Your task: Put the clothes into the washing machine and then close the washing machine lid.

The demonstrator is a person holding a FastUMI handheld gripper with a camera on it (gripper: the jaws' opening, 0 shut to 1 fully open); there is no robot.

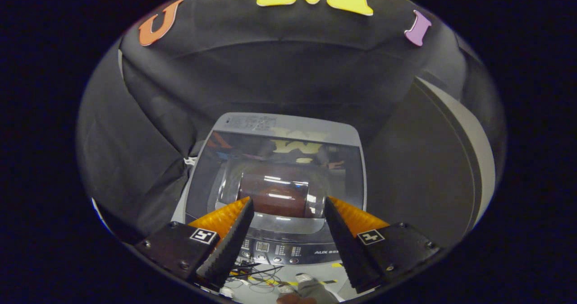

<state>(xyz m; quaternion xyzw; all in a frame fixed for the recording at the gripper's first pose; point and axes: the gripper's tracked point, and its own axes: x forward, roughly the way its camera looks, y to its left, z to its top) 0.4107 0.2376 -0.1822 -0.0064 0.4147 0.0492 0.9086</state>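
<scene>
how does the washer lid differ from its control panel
The lid is a large dark glossy pane that mirrors the booth; the control panel is a narrow strip set with small buttons and displays. The lid lies shut beyond the fingertips of the open gripper, which holds nothing; the panel lies nearer, between the fingers. Both sit on top of the same washer.

The brand "AUX" stands on the washing machine's control panel (288, 249); other print is illegible.
</scene>
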